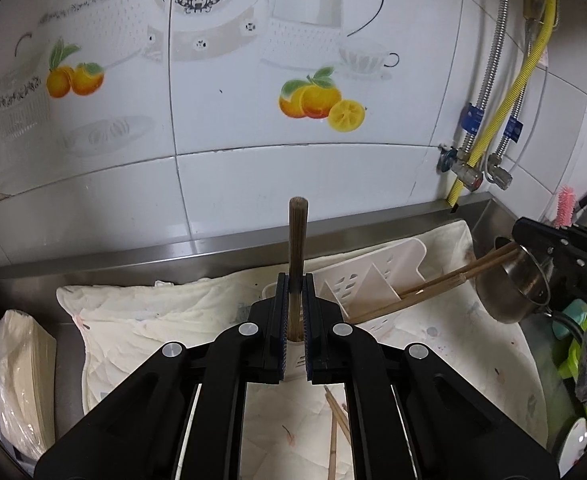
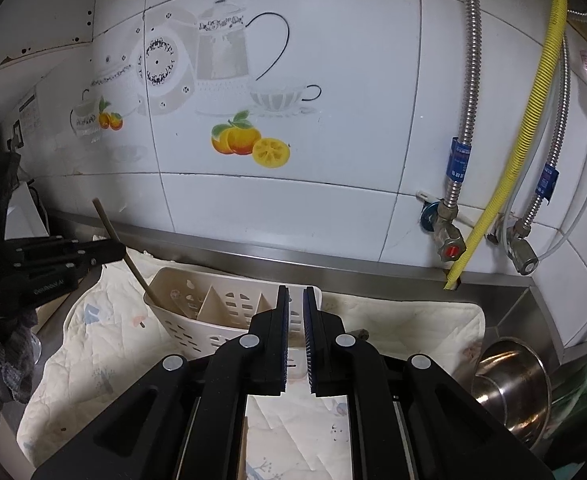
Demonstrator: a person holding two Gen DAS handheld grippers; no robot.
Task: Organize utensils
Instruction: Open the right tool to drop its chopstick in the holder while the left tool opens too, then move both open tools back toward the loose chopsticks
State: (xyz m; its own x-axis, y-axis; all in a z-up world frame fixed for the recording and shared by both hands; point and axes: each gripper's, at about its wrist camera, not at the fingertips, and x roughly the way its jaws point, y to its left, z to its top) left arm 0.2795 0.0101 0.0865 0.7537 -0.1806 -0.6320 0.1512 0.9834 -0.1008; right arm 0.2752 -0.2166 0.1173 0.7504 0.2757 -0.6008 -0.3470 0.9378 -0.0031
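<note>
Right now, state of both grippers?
Left gripper: shut on a dark chopstick.
Right gripper: cannot tell; narrow gap, nothing visible between the pads.

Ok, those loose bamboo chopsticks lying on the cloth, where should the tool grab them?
Take the bamboo chopsticks near mid-length, straight from above, with the tool fingers crosswise to their length. They lie flat and close together on the soft cloth, so a sideways approach likely finds no gap beneath.

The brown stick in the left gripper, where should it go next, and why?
Probably straight down. The left gripper is shut on the brown stick, whose lower end already dips into the white holder, leftmost slot. Lowering, then opening, would likely seat it.
</note>
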